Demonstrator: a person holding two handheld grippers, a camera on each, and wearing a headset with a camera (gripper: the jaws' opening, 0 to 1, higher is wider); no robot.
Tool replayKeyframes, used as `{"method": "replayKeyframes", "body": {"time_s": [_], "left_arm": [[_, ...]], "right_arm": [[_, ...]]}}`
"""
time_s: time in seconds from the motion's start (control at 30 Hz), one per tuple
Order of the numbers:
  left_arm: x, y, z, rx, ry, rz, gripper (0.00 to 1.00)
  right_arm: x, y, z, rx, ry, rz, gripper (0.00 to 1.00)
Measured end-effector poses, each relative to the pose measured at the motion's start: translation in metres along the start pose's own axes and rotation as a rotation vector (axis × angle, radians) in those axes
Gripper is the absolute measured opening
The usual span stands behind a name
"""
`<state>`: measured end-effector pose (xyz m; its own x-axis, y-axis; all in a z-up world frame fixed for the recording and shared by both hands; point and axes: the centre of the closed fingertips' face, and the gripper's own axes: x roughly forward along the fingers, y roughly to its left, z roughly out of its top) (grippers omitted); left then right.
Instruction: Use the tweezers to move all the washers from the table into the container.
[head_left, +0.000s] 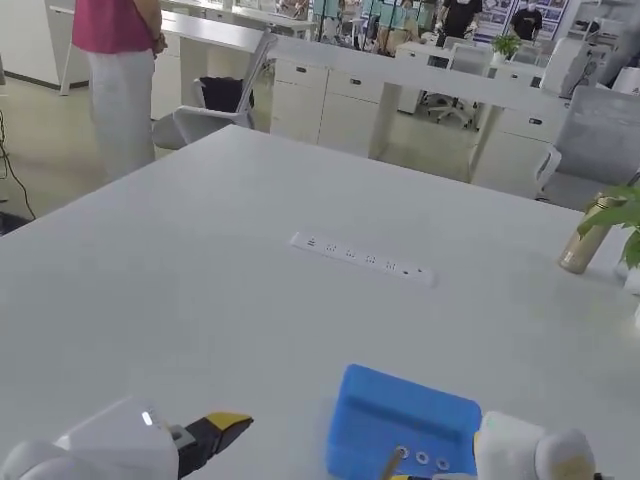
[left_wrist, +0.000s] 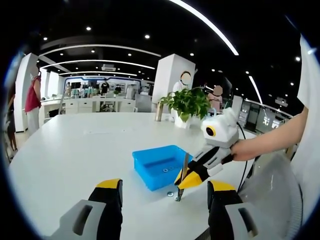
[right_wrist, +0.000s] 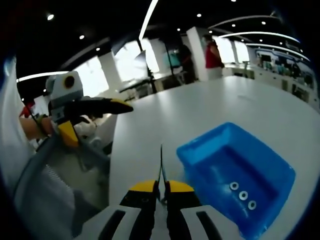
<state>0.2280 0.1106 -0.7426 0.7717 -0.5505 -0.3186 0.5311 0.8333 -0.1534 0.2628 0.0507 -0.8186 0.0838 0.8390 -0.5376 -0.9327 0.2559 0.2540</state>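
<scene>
Three washers (right_wrist: 243, 194) lie in container (right_wrist: 212, 160); right claw (right_wrist: 162, 186) clamps tweezers (right_wrist: 161, 162), barely visible edge-on; left claw (left_wrist: 165, 184) apart.

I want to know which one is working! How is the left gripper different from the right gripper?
The left gripper has its jaws wide apart; the right gripper has them shut. The left gripper holds nothing; the right gripper pinches the tweezers. The right gripper is close beside the blue container; the left gripper is farther off to the side. Both have black jaws with yellow tips.

Blue container (head_left: 400, 410), silver washers (right_wrist: 243, 195), white table (head_left: 200, 260), yellow-tipped black left tongs (left_wrist: 164, 186), green plant (left_wrist: 187, 102)
</scene>
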Motion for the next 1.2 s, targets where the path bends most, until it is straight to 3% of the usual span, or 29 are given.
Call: {"method": "replayKeyframes", "body": {"time_s": [0.4,0.6,0.7,0.87,0.97,1.03,1.07,1.2], "left_arm": [[-0.003,-0.001,0.015,-0.044,-0.083,-0.010,0.76],[-0.005,0.004,0.020,-0.020,-0.109,0.022,0.85],[-0.008,0.012,0.020,0.052,-0.106,0.082,0.92],[-0.008,0.009,0.018,0.046,-0.096,0.058,0.94],[-0.006,0.008,0.008,0.075,-0.042,0.051,0.93],[-0.006,0.005,0.006,0.095,-0.031,0.033,0.92],[-0.005,0.003,0.006,0.099,-0.029,0.022,0.91],[-0.004,-0.008,0.001,0.112,-0.009,-0.052,0.91]], "right_arm": [[0.005,0.013,-0.008,-0.200,0.055,0.005,0.04],[0.005,0.012,-0.008,-0.236,0.054,-0.042,0.03],[0.004,0.007,-0.005,-0.149,0.009,-0.100,0.03],[-0.006,-0.001,-0.003,0.053,-0.080,-0.189,0.03],[-0.015,-0.004,0.003,0.124,-0.144,-0.233,0.03],[-0.023,-0.013,0.003,0.164,-0.164,-0.283,0.03],[-0.027,-0.009,0.010,0.179,-0.186,-0.309,0.03],[-0.044,-0.014,0.024,0.252,-0.278,-0.361,0.03]]}}
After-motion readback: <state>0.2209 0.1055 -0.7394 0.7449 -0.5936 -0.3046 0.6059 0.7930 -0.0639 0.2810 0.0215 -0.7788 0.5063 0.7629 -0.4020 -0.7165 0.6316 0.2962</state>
